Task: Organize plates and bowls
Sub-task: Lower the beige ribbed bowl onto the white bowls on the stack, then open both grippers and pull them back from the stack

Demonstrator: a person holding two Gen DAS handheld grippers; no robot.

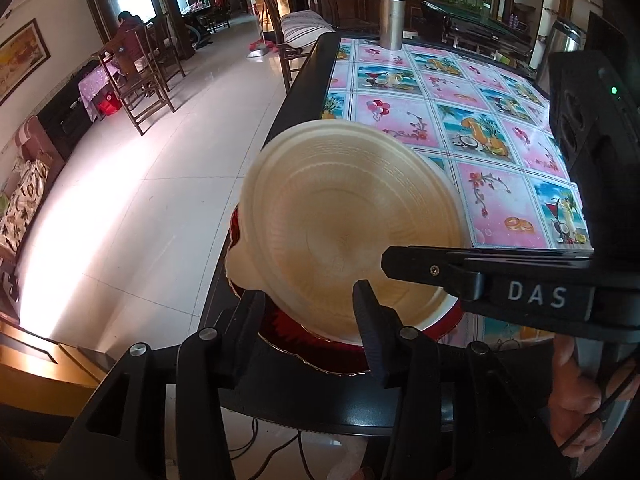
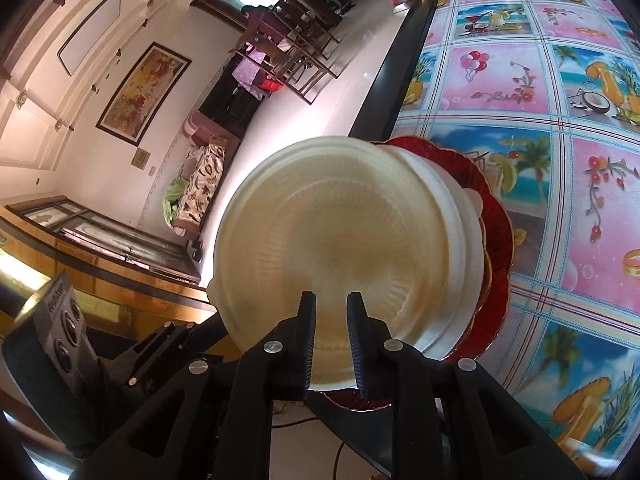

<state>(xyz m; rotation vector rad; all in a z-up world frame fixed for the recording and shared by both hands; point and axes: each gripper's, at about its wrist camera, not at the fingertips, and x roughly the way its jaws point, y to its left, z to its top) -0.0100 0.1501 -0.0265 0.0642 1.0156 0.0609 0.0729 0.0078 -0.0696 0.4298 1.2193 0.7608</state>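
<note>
Left gripper (image 1: 310,300) released, fingers astride near rim of cream ribbed bowl (image 1: 352,224) without pressing. Right gripper (image 2: 331,312) narrowly parted over same rim; contact of pads unclear. Bowl nested atop white bowls (image 2: 460,216), count indeterminate, on scalloped red plate (image 2: 498,240) largely hidden beneath. Stack at corner of black-edged table (image 1: 298,92) under glossy pink-and-blue patterned cloth (image 1: 460,120). Beyond: steel flask (image 1: 391,18), pale tiled floor (image 1: 160,184), wooden chairs (image 1: 136,80).
</note>
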